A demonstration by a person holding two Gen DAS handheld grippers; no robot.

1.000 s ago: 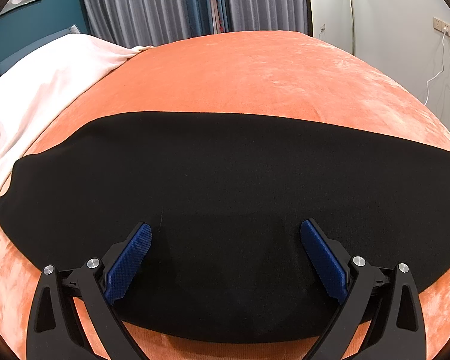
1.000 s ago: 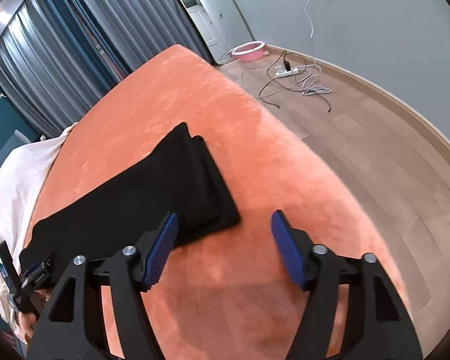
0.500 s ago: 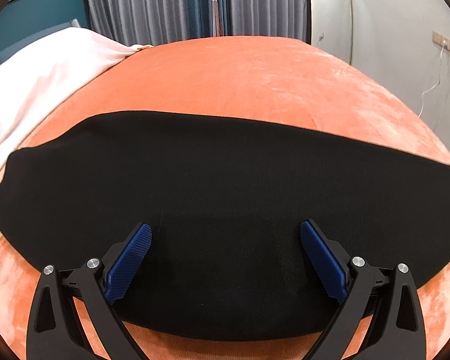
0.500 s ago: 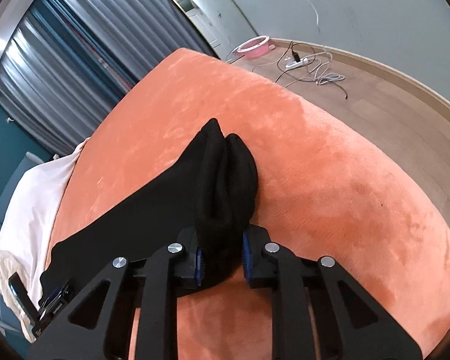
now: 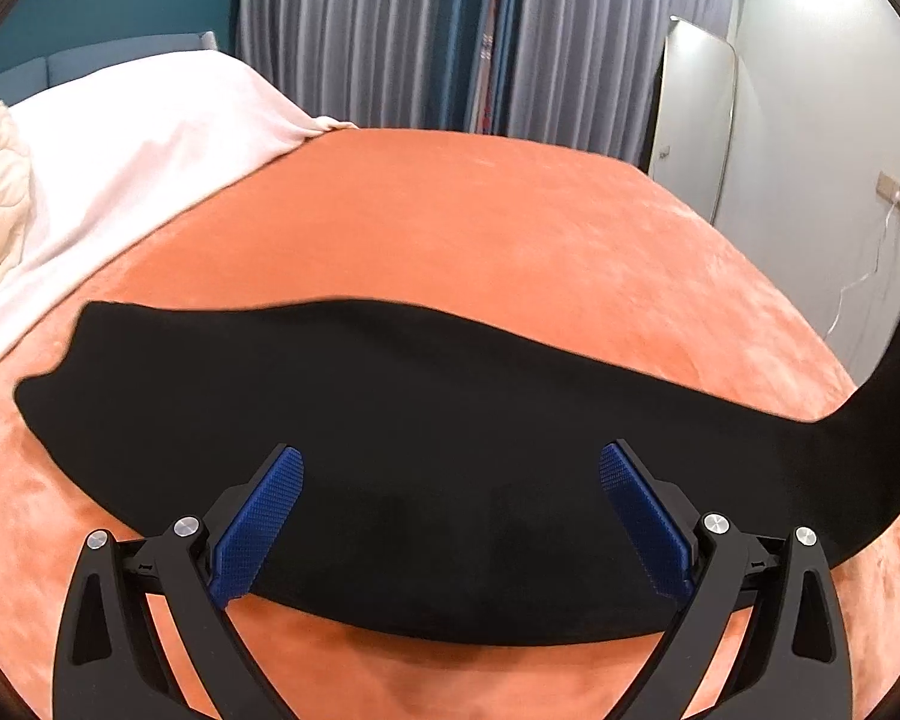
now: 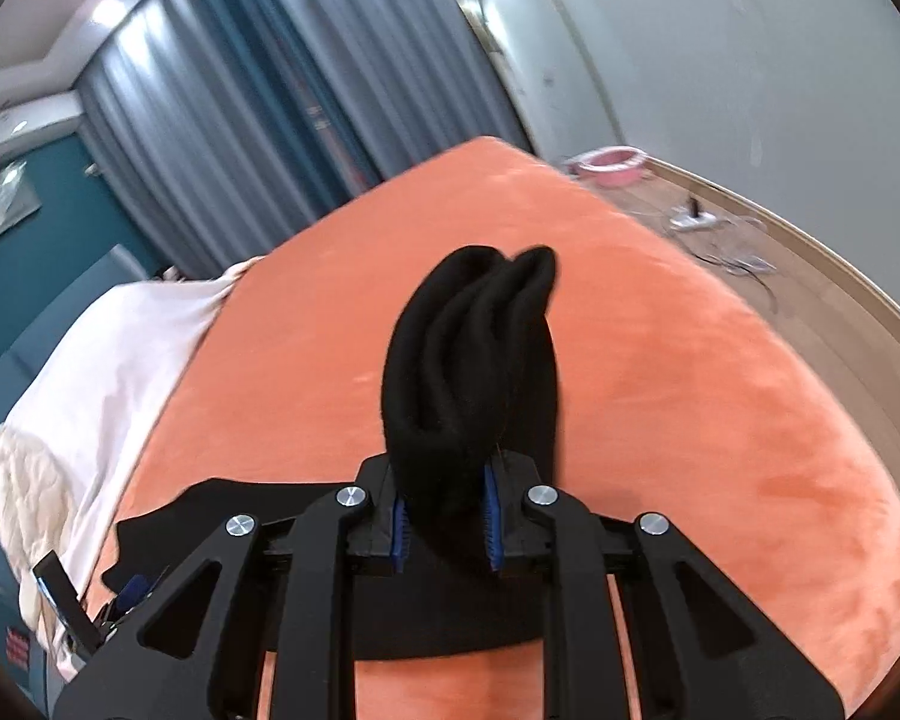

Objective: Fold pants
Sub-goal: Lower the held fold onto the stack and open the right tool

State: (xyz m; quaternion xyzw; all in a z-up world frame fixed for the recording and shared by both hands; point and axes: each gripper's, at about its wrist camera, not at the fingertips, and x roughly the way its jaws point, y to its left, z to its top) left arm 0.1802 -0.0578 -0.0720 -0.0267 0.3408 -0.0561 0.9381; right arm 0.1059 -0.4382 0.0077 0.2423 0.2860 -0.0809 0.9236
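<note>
Black pants [image 5: 438,450] lie lengthwise across an orange bed cover [image 5: 450,228]. In the left wrist view their right end rises off the bed at the frame's right edge. My left gripper [image 5: 450,516] is open, its blue pads hovering over the near edge of the pants, holding nothing. My right gripper [image 6: 444,522] is shut on the bunched leg end of the pants [image 6: 480,348], which stands up in folds above the jaws, lifted off the bed. The left gripper shows small in the right wrist view [image 6: 120,600].
A white blanket [image 5: 120,168] covers the bed's left side. Grey-blue curtains [image 5: 450,30] hang behind. Wooden floor to the right holds a pink basin [image 6: 609,163] and a power strip [image 6: 693,217] with cables.
My right gripper closed on the pants' leg end and lifted it off the bed. My left gripper stayed open and tilted up over the pants.
</note>
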